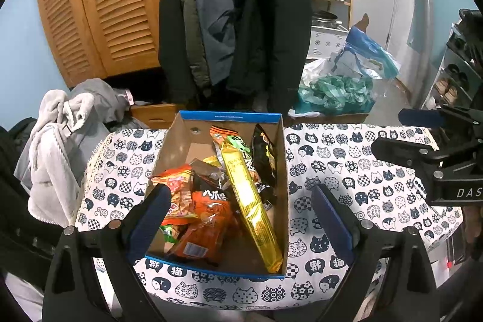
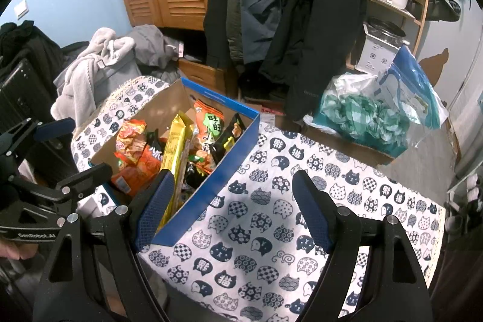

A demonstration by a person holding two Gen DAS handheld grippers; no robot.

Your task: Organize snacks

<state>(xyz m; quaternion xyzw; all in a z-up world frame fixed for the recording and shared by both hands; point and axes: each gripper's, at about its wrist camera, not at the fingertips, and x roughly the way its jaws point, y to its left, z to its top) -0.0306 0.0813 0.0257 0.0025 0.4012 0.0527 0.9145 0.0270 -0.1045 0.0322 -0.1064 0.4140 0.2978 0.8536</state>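
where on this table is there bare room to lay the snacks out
The free patch is the cat-print cloth right of the cardboard box, reaching to the table's far edge. A narrower strip lies left of the box, bordered by the grey clothes pile. Inside the box, snack packets crowd it. Both tongs are open and empty.

open-topped box [image 1: 224, 117] crammed with snack packets [image 1: 208, 219], bare tablecloth [image 2: 302, 216] right
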